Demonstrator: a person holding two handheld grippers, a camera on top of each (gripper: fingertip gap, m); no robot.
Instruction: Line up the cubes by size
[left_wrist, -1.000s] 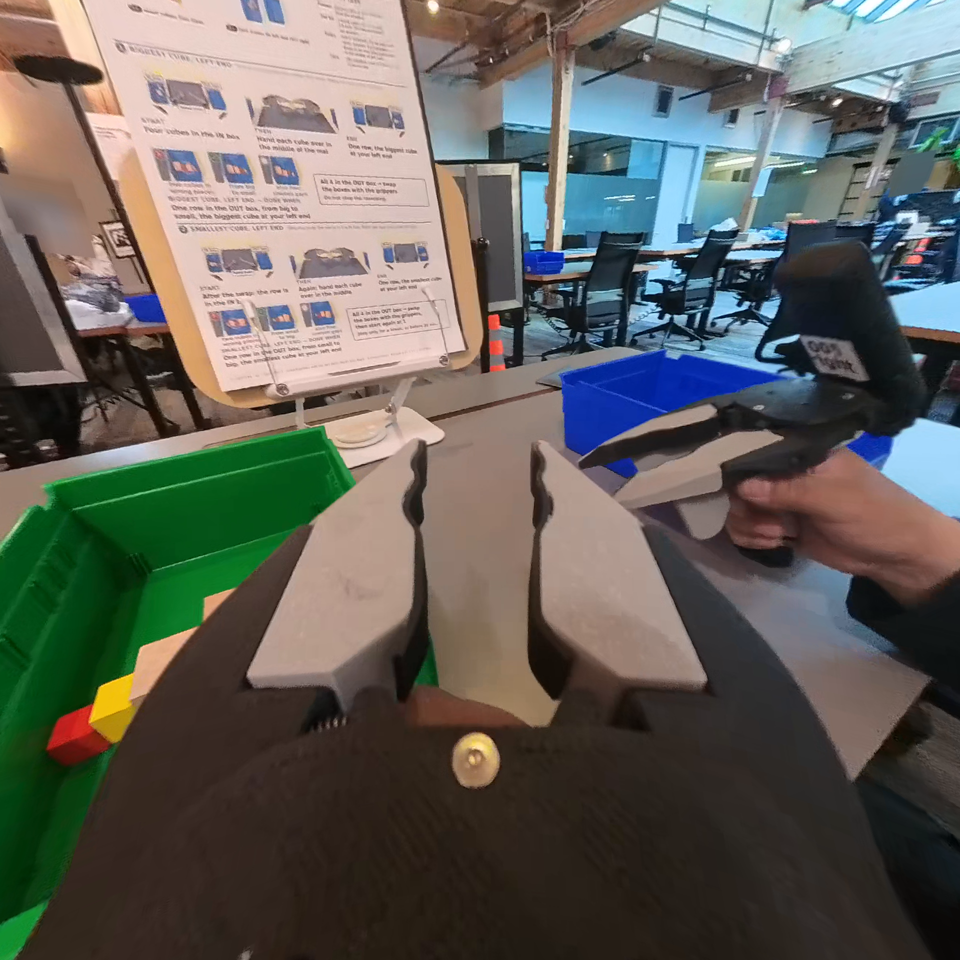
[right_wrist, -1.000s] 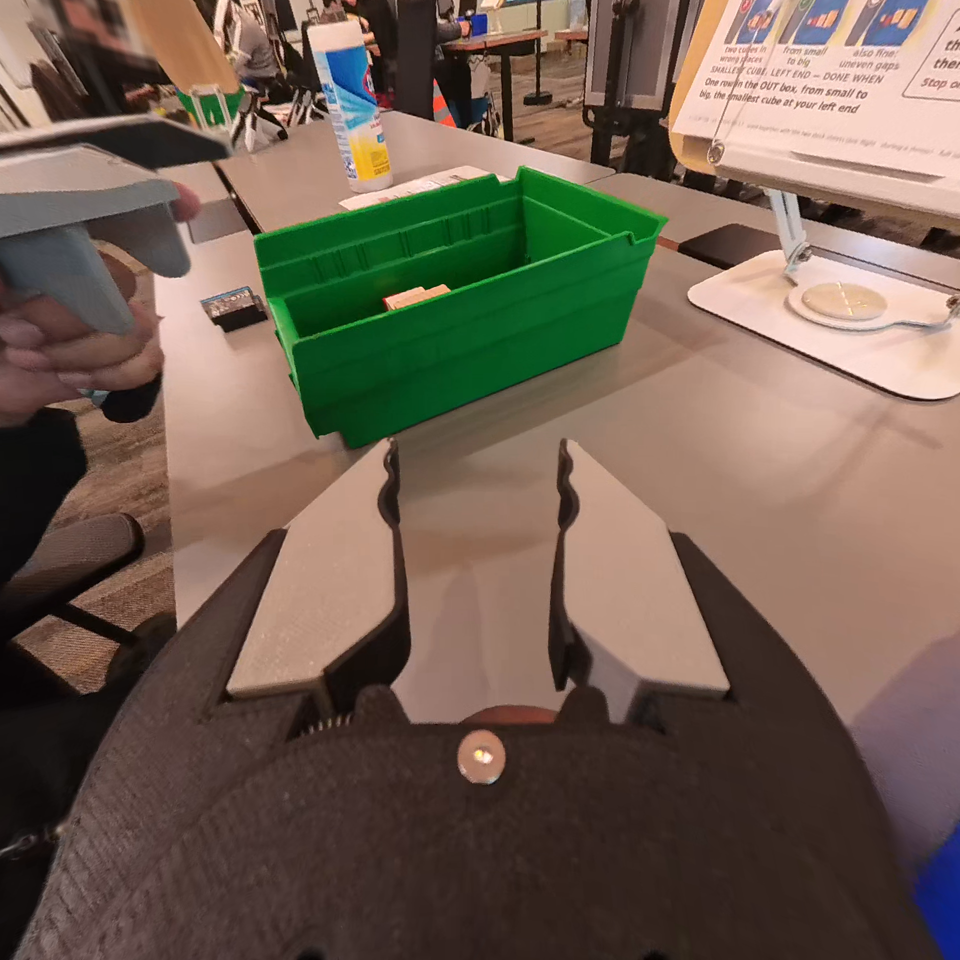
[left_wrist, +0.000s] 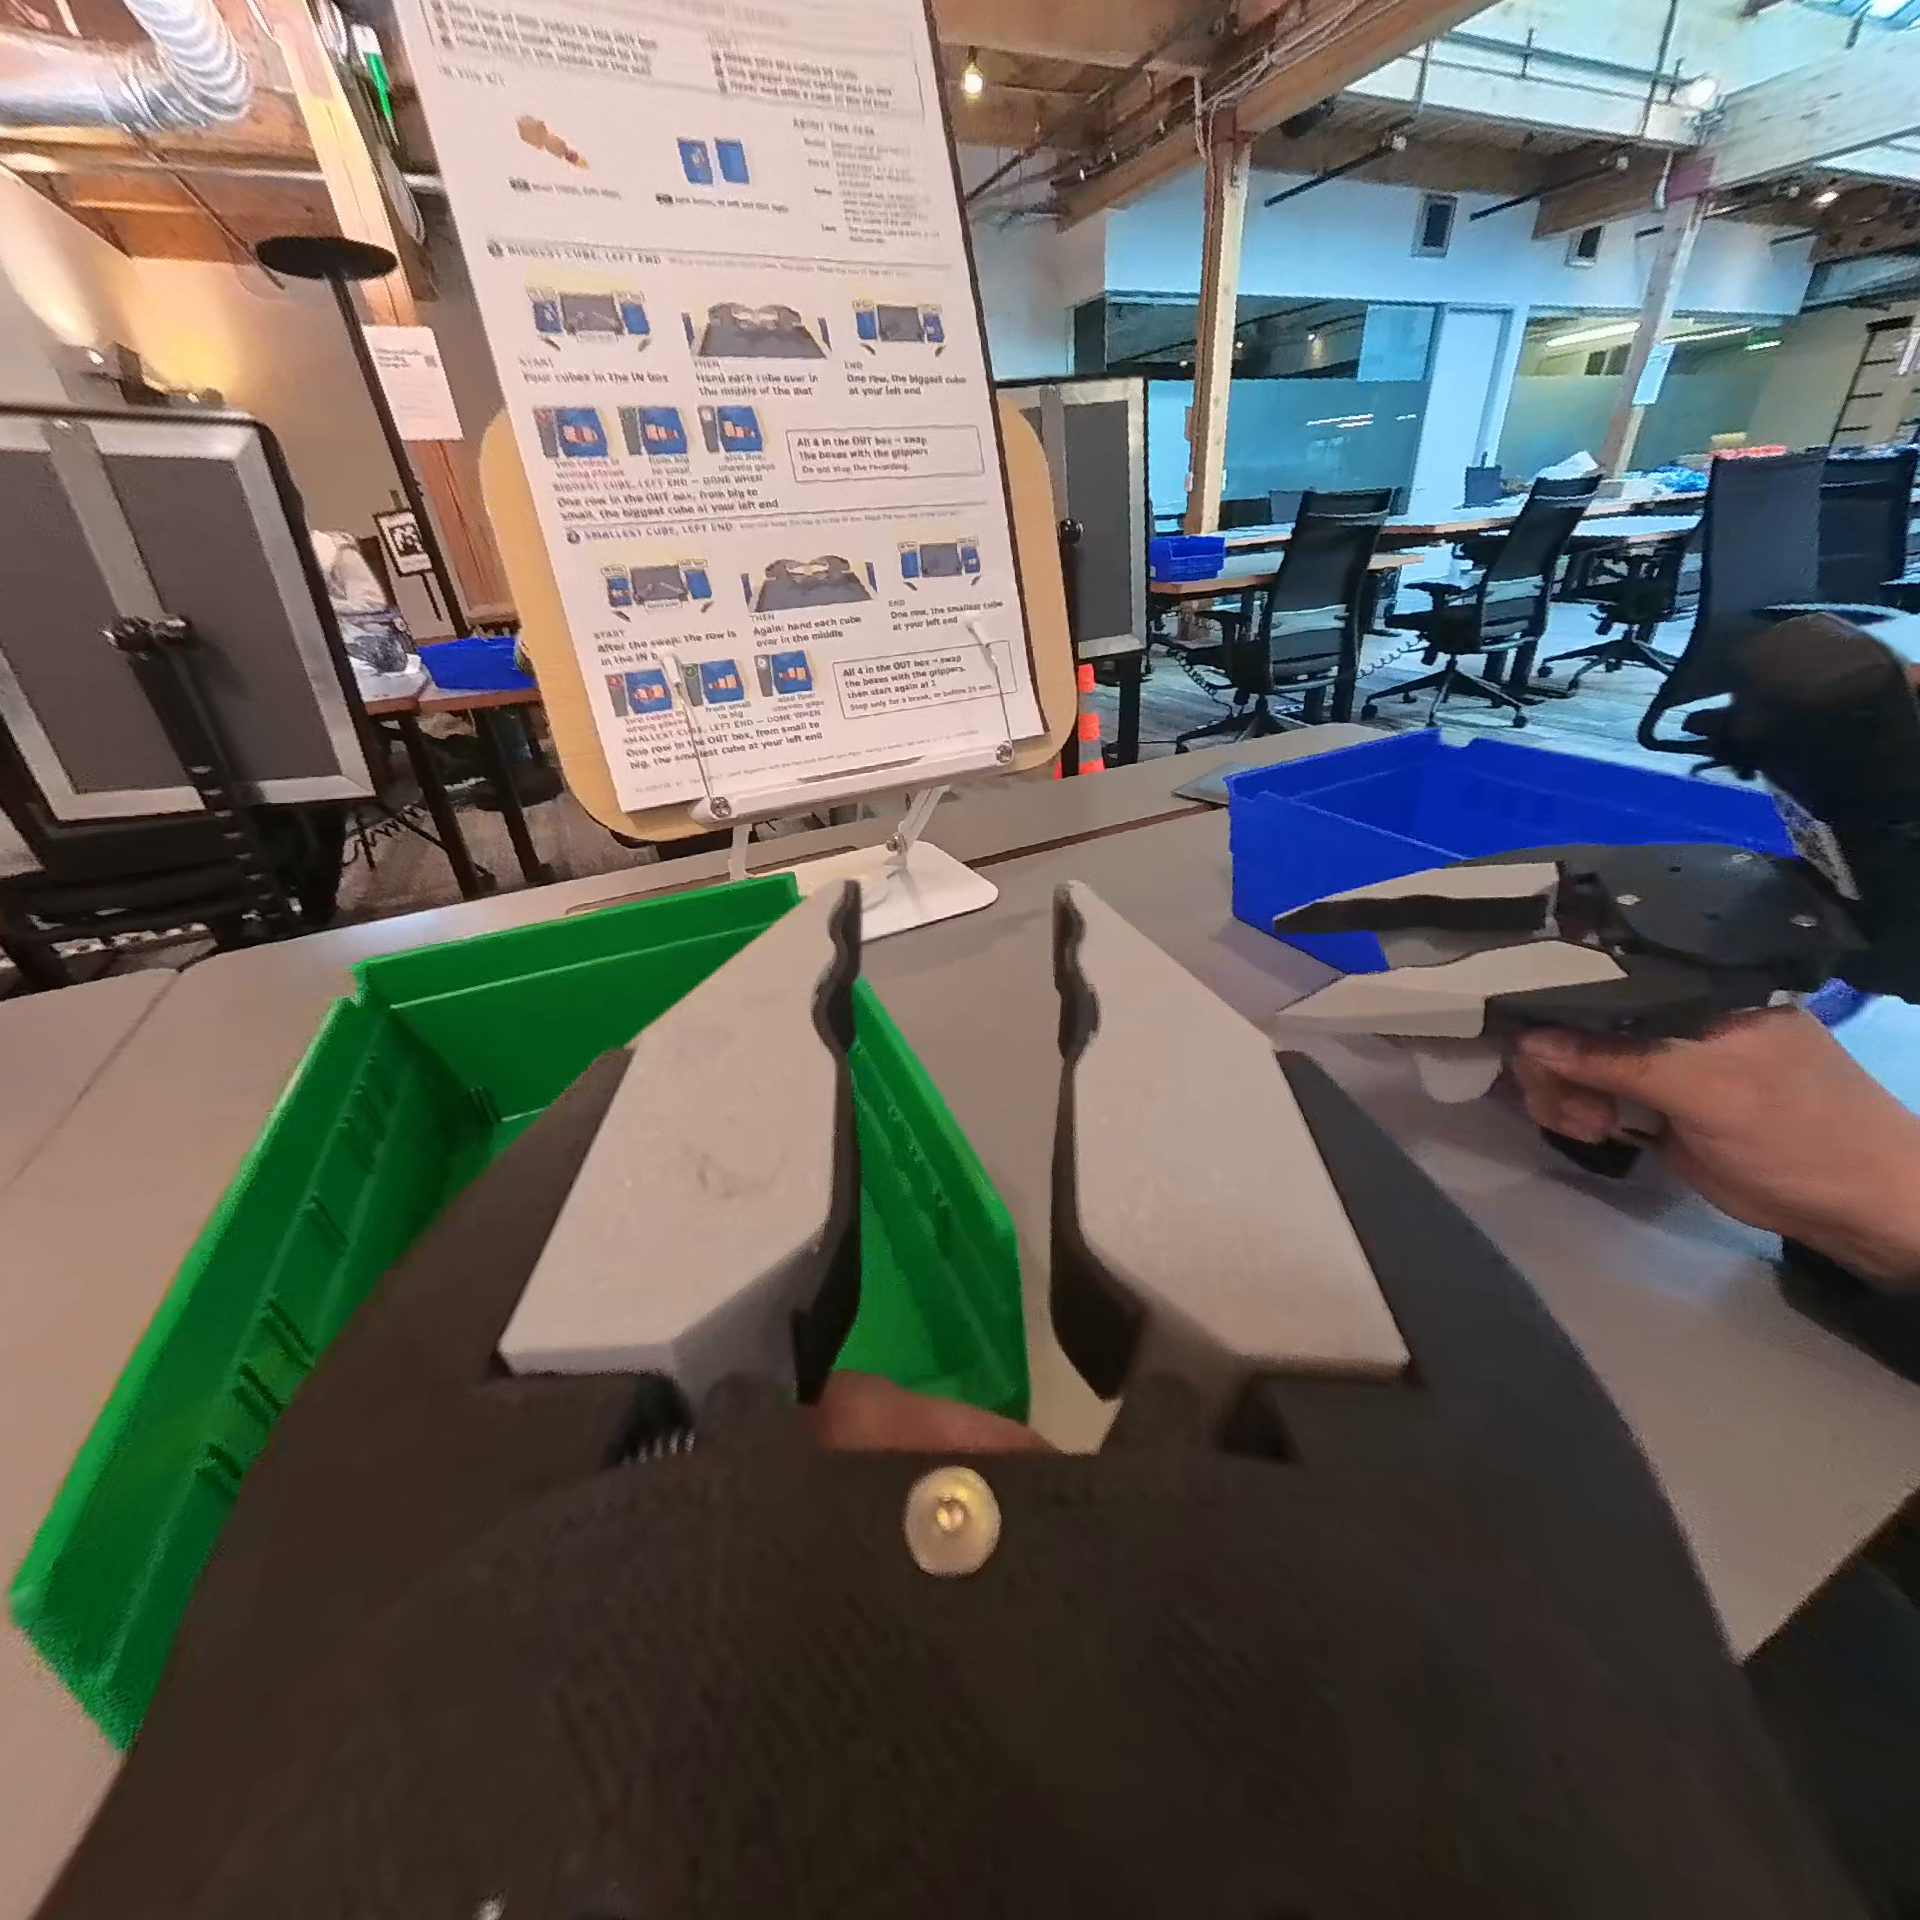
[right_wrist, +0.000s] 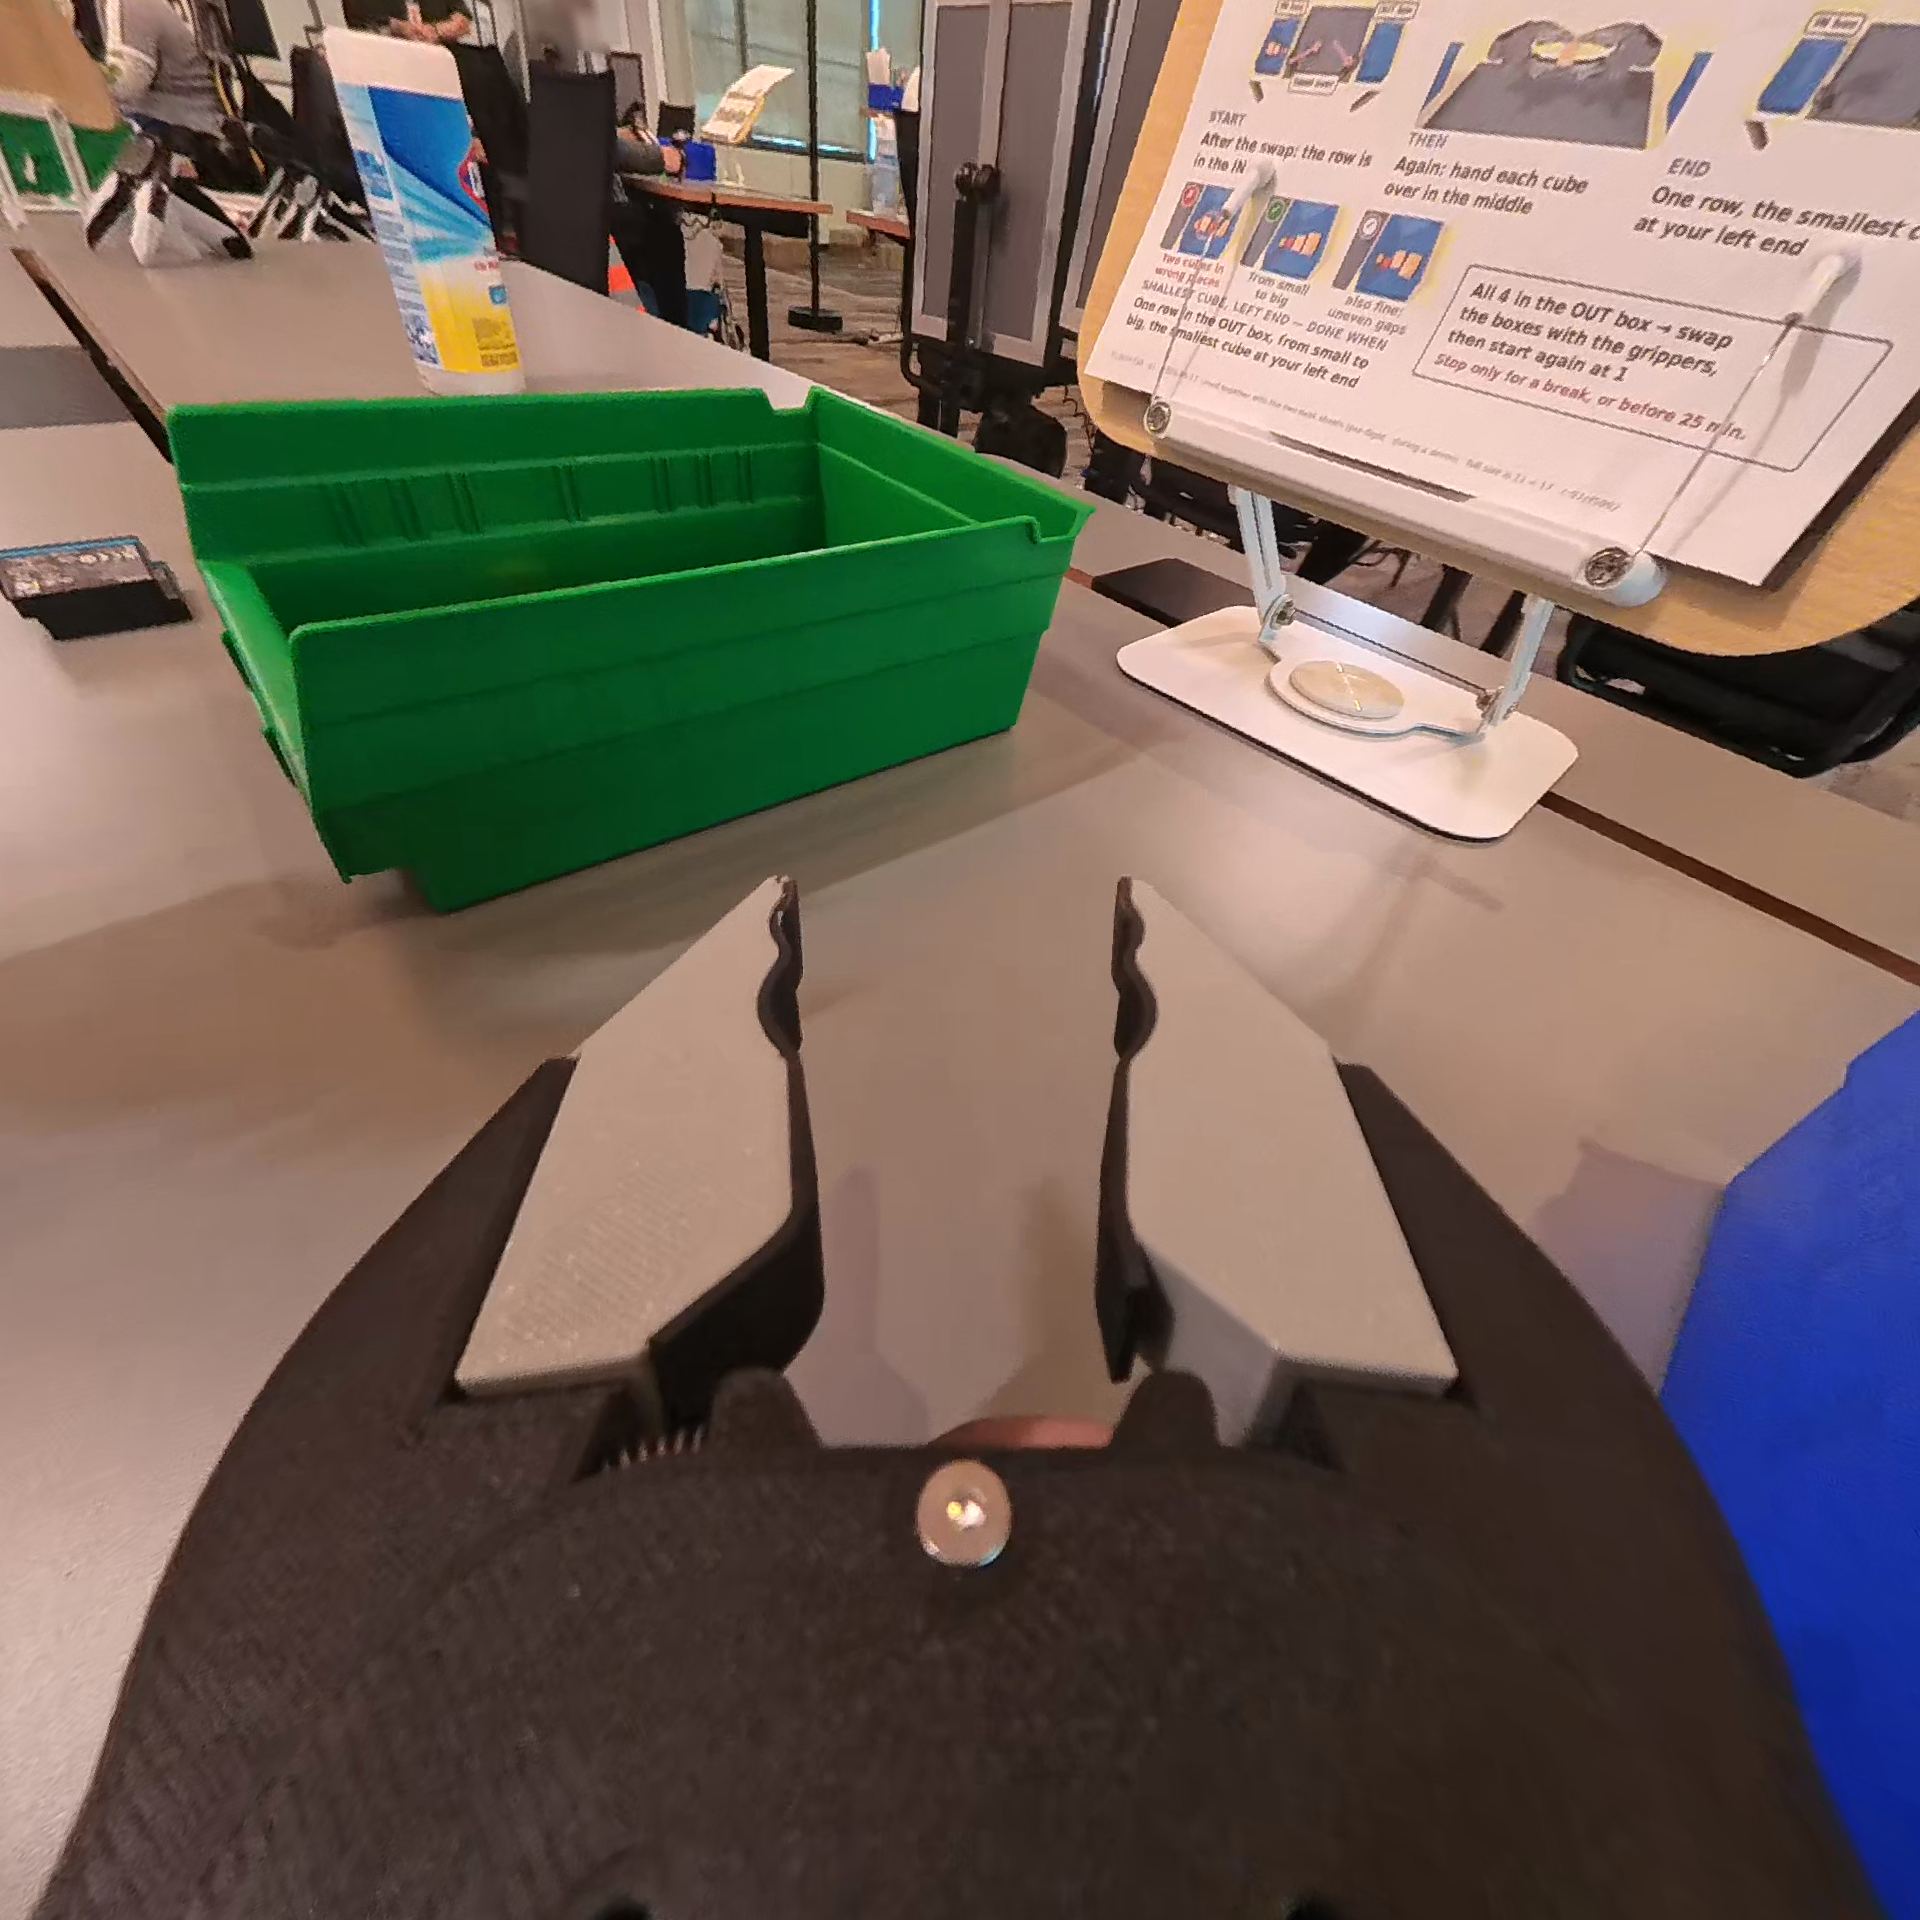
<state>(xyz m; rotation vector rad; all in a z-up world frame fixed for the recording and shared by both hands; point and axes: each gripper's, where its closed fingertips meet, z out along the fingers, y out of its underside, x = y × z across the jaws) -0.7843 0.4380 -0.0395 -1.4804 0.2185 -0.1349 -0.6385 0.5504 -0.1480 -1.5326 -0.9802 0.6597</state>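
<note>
We've got two matching grippers, left gripper (left_wrist: 956, 935) and right gripper (right_wrist: 951, 925): textured black bodies, grey wedge fingers (right_wrist: 644, 1174) with wavy black inner edges, one silver screw (right_wrist: 963, 1524).

An instruction sheet (right_wrist: 1538, 260) stands on a white stand (right_wrist: 1351, 727) on the grey table (right_wrist: 312, 1039). Behind are a wipes canister (right_wrist: 436, 208), a small black box (right_wrist: 88, 592) and office chairs (left_wrist: 1309, 613).
</note>
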